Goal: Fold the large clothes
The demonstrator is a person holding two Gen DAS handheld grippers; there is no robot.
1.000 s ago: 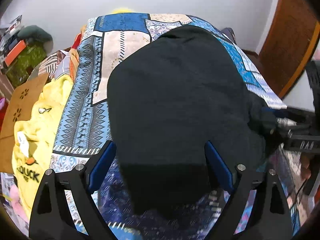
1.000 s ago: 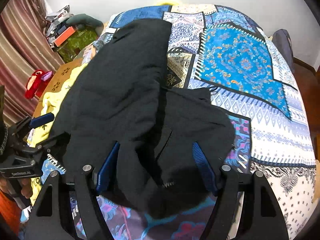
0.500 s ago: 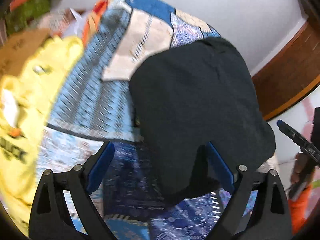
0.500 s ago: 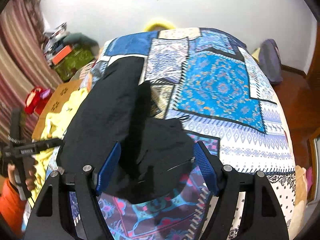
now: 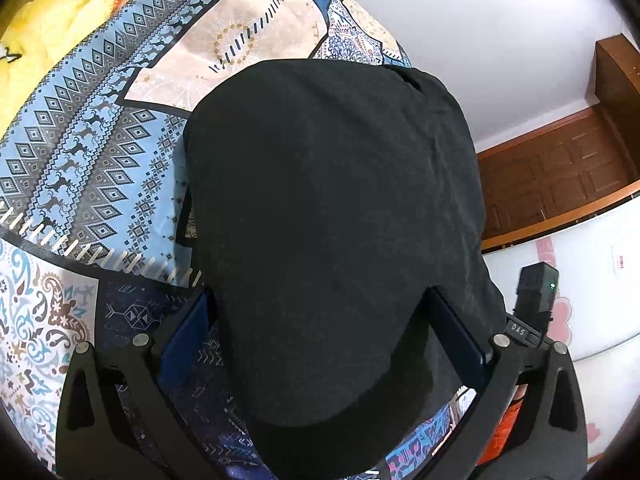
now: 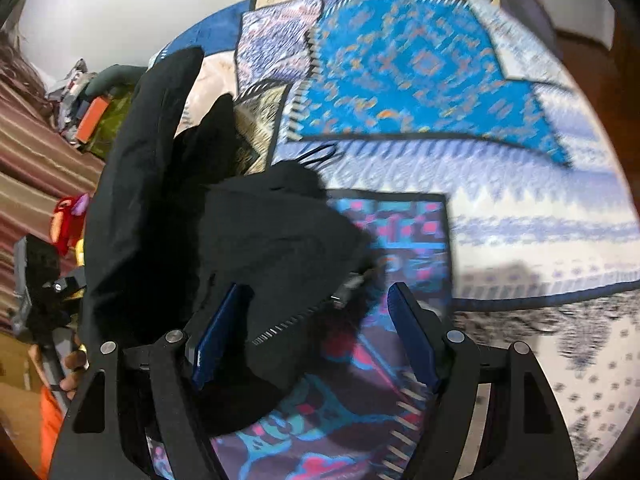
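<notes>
A large black garment (image 5: 332, 208) lies spread on the patterned bedspread (image 5: 92, 128). My left gripper (image 5: 320, 320) hovers over its near end. Its jaws are opening wide and the cloth lies between them, with neither pad pressing on it. In the right wrist view the same black garment (image 6: 276, 236) is bunched at the near side, with a zipper (image 6: 292, 316) showing. My right gripper (image 6: 316, 320) is open and straddles that bunched, zippered part. The right gripper (image 5: 536, 304) also shows at the right edge of the left wrist view.
A yellow garment (image 5: 44, 28) lies on the left side of the bed. A wooden door (image 5: 556, 176) stands beyond the bed's right side. Clutter (image 6: 92, 108) and a red toy (image 6: 68, 216) sit left of the bed; a dark cushion (image 6: 524, 4) lies at the far right corner.
The left gripper has rolled, dropped closer to the black garment and spread its jaws wider. The right gripper has come down over the bunched, zippered part.
</notes>
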